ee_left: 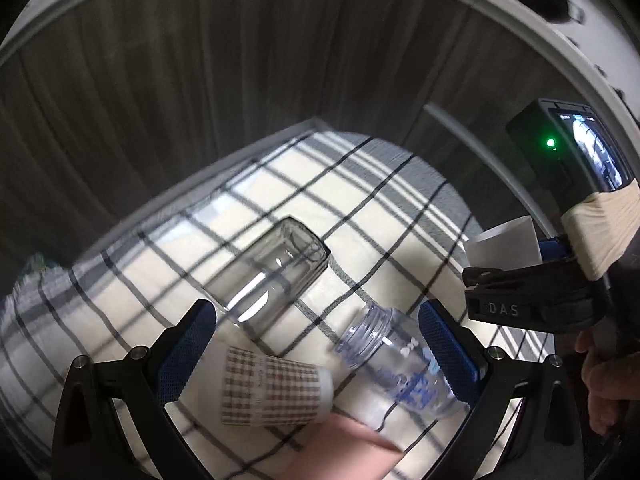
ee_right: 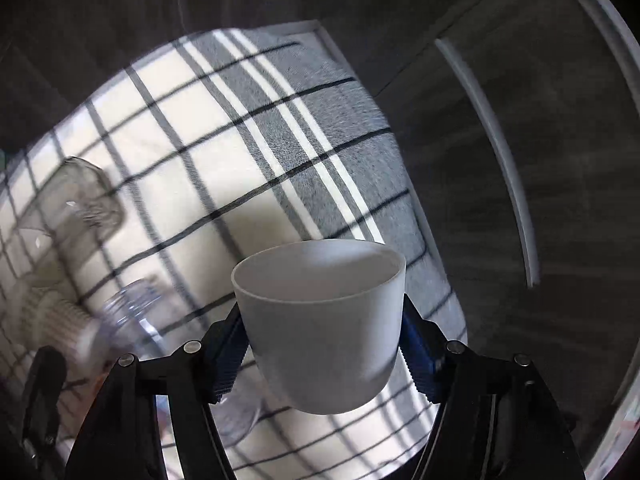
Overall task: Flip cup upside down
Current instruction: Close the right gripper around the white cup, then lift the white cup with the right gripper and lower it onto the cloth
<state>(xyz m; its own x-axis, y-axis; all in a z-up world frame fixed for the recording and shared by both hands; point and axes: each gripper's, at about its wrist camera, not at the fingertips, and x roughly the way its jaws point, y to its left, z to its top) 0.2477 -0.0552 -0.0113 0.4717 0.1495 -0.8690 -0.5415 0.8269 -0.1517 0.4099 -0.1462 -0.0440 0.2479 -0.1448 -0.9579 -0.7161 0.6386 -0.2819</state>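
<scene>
My right gripper (ee_right: pixel 322 344) is shut on a plain white cup (ee_right: pixel 320 320), held mouth-up above the checked cloth (ee_right: pixel 224 152). Its blue pads press both sides of the cup. My left gripper (ee_left: pixel 316 344) is open and empty above the cloth (ee_left: pixel 360 200). Below it lie a clear glass (ee_left: pixel 276 272), a checked paper cup (ee_left: pixel 276 392) and a clear plastic jar with blue print (ee_left: pixel 396 368). The right gripper's body (ee_left: pixel 560 280) shows at the right of the left wrist view.
A pink object (ee_left: pixel 344 448) sits at the bottom of the left wrist view. The cloth covers a small table on a dark wood-plank floor (ee_right: pixel 560 200). The glass (ee_right: pixel 76 204) and jar (ee_right: pixel 132 320) also show at the left of the right wrist view.
</scene>
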